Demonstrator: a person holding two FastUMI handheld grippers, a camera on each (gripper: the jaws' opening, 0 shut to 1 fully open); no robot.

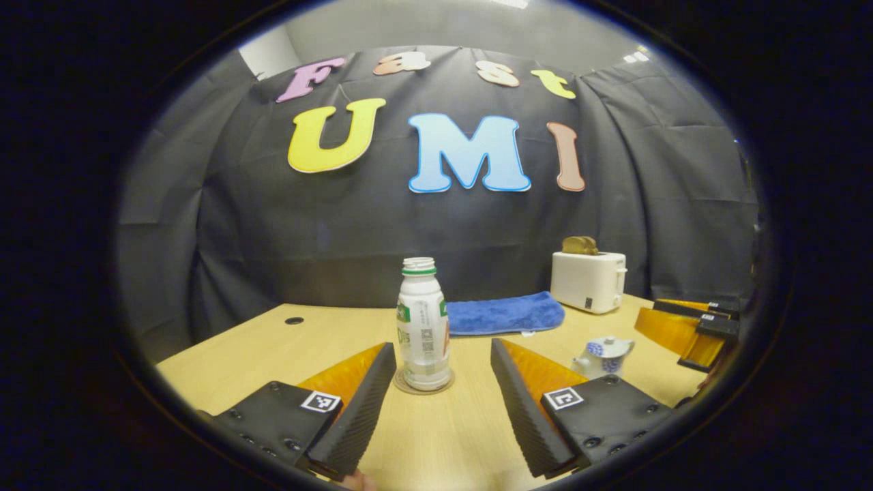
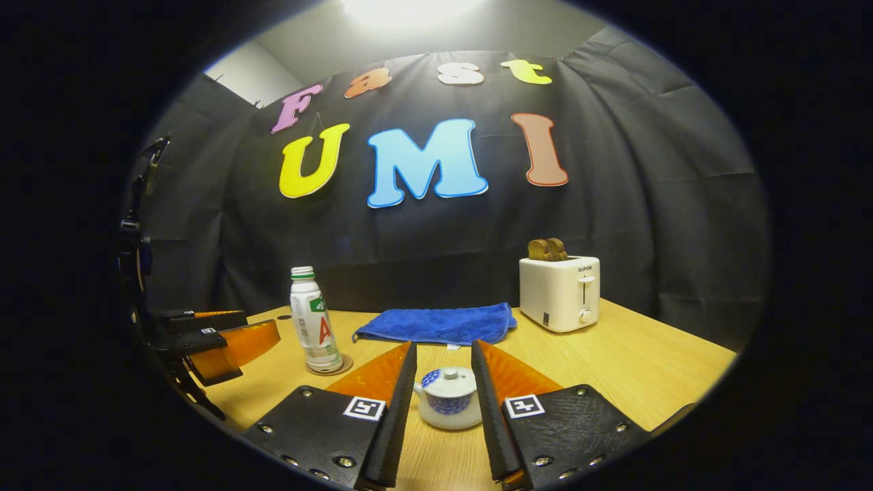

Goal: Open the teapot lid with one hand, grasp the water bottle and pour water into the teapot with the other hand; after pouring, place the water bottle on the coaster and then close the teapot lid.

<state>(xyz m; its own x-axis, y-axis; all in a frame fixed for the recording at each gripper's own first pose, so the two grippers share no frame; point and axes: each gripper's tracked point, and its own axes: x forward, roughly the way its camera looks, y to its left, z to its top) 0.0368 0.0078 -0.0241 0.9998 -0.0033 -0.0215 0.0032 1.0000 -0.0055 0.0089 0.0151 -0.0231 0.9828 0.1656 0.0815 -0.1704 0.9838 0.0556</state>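
Note:
A white water bottle [image 1: 423,324] with a green neck ring stands upright on a round coaster [image 1: 423,387]. My left gripper [image 1: 442,348] is open, its fingers just short of the bottle on either side. The small white and blue teapot [image 2: 447,406] sits on the table with its lid on, low between the fingers of my open right gripper [image 2: 443,348]; nothing presses on it. From the left gripper view the teapot [image 1: 603,354] is at the right, with the right gripper [image 1: 689,327] beyond it. The right gripper view has the bottle [image 2: 314,320], coaster [image 2: 329,368] and left gripper [image 2: 218,341] at the left.
A folded blue cloth [image 2: 436,324] lies at the back middle of the wooden table [image 2: 648,368]. A white toaster [image 2: 559,290] with bread in its slots stands at the back right. A small hole [image 1: 294,320] marks the tabletop at the far left.

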